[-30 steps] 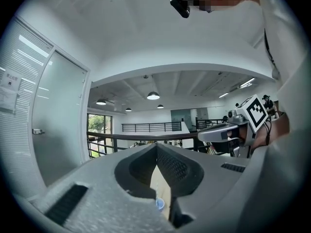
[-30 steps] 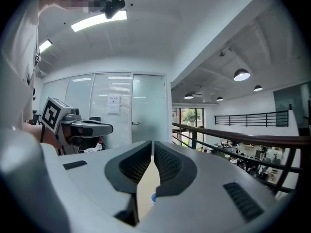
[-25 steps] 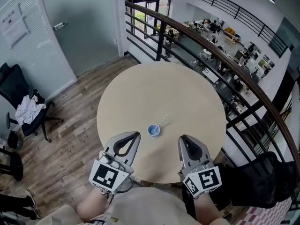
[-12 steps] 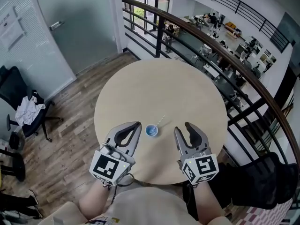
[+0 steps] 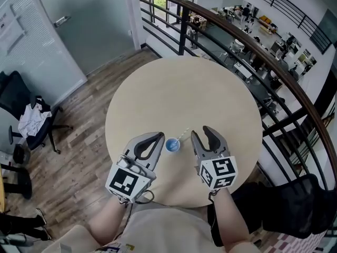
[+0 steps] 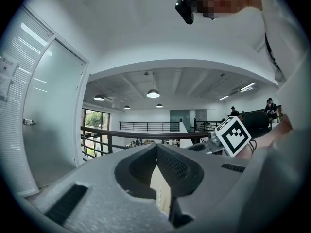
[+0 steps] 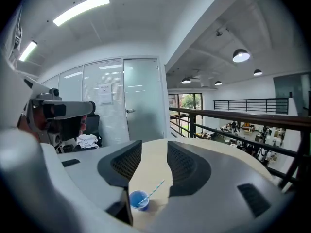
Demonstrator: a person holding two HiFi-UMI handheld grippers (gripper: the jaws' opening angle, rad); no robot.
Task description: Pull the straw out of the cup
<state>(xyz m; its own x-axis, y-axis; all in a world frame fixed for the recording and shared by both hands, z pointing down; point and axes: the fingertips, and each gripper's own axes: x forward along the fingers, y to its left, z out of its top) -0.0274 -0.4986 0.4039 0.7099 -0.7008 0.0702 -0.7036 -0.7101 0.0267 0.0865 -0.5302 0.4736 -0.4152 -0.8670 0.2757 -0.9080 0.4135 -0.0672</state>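
Cup (image 5: pixel 172 145), small and blue, stands on the round table (image 5: pixel 179 88) near its 6 o'clock edge. The straw (image 5: pixel 182 135) is in it, leaning toward 1 o'clock. The left gripper (image 5: pixel 158 136) hovers just beside the cup at 10 o'clock, its jaws seemingly met at the tips and holding nothing. The right gripper (image 5: pixel 201 132), at the cup's 2 o'clock, has just been opening its jaws, which stand wide with nothing clamped between them.
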